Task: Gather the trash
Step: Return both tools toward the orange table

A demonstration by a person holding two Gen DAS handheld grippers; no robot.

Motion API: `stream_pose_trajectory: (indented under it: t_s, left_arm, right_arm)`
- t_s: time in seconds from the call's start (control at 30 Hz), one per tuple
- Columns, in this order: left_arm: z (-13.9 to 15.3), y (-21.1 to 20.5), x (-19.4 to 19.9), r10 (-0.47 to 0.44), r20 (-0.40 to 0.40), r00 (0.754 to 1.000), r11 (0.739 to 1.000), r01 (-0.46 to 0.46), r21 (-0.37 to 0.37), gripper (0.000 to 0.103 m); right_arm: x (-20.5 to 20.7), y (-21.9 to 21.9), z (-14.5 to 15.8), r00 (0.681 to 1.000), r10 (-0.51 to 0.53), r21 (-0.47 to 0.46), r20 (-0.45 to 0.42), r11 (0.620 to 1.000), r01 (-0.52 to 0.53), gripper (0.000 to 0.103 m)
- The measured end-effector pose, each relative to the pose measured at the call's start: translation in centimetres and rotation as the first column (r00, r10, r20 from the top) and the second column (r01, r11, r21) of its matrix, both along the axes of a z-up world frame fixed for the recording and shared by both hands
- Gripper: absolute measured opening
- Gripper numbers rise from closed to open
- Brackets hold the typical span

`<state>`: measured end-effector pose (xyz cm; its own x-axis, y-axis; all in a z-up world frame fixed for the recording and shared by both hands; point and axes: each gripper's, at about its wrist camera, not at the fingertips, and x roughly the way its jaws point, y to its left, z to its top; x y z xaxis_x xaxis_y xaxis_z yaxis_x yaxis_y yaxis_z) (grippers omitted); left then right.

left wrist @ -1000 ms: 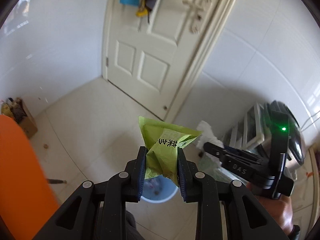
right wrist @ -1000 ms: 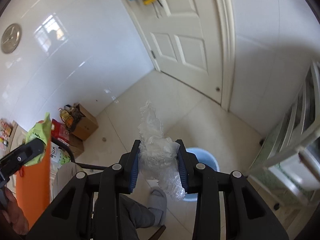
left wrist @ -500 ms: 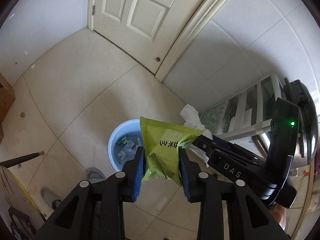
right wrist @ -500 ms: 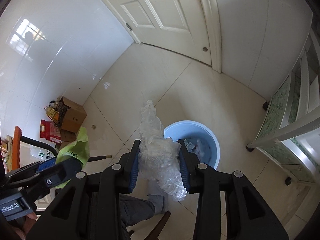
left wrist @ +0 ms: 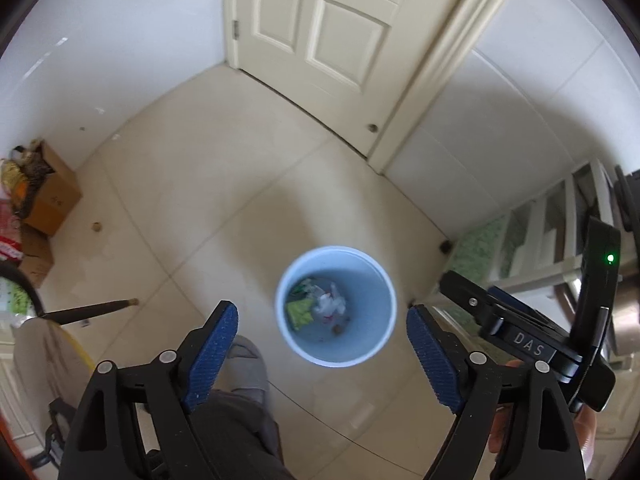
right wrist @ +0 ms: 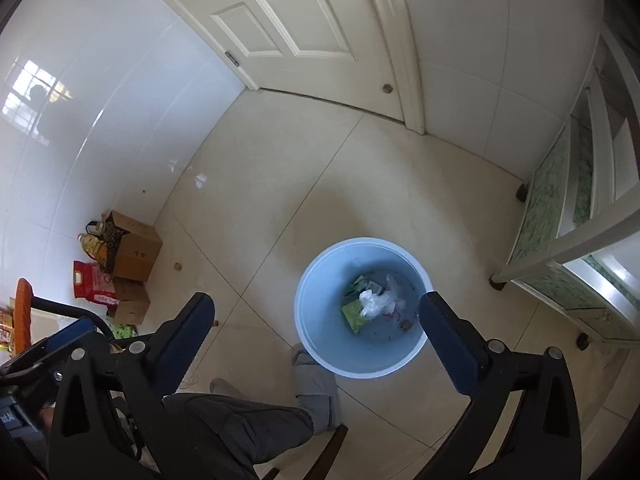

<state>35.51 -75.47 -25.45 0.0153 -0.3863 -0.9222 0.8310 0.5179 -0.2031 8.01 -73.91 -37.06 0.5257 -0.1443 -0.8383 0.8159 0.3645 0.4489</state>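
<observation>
trash (left wrist: 316,306) in bin; both tongs opening, empty.

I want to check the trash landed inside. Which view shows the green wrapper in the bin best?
The right wrist view: the green wrapper appears larger and sharper inside the blue bin. The left wrist view shows it smaller and blurrier.

Black tongs (left wrist: 322,320), blue ribbed pads (left wrist: 212,356), silver screws; grey trousers (right wrist: 240,424).
</observation>
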Motion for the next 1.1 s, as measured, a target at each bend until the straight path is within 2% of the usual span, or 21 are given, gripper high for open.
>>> stream_pose_trajectory:
  t_s: [0.17,0.33,0.4,0.43,0.57,0.73,0.83,0.97,1.1]
  left_arm:
    - [1.7,2.3,-2.2,0.044,0.052,0.998,0.999,-0.043,-0.021,0.084]
    - [4.6,6.1,-4.0,0.073,0.086,0.994,0.995,-0.066,-0.073,0.085]
    - [6.5,8.5,-4.2,0.089,0.108,0.99,0.992,-0.078,-0.099,0.086]
    - [7.2,9.5,-4.5,0.139,0.116,0.983,0.986,-0.126,-0.11,0.087]
    - [10.5,14.0,-6.1,0.168,0.142,0.976,0.972,-0.14,-0.186,0.089]
    - [14.8,20.6,-7.9,0.231,0.178,0.956,0.942,-0.174,-0.287,0.09]
    - [16.8,25.1,-8.8,0.287,0.206,0.936,0.918,-0.207,-0.339,0.09]
    - [19.1,31.4,-10.2,0.373,0.241,0.896,0.883,-0.263,-0.388,0.091]
    - [20.9,38.5,-12.2,0.466,0.263,0.845,0.84,-0.329,-0.431,0.091]
  right_arm:
    - [-0.2,1.0,0.9,1.0,-0.007,-0.014,-0.007,1.0,0.007,0.103]
    - [0.2,2.8,3.4,1.0,0.012,-0.049,0.007,0.999,-0.012,0.103]
    - [0.4,3.9,5.1,0.999,0.023,-0.075,0.028,0.997,-0.021,0.103]
    - [0.6,4.5,6.1,0.999,0.032,-0.093,0.039,0.995,-0.028,0.103]
    - [1.5,7.1,10.8,0.994,0.072,-0.175,0.084,0.983,-0.056,0.103]
    - [3.0,10.3,16.5,0.984,0.132,-0.277,0.12,0.956,-0.095,0.103]
    - [4.1,12.6,19.9,0.973,0.18,-0.336,0.141,0.934,-0.124,0.103]
    - [6.0,16.0,23.9,0.954,0.257,-0.413,0.153,0.894,-0.175,0.103]
    - [8.2,20.4,27.5,0.922,0.351,-0.495,0.162,0.837,-0.232,0.103]
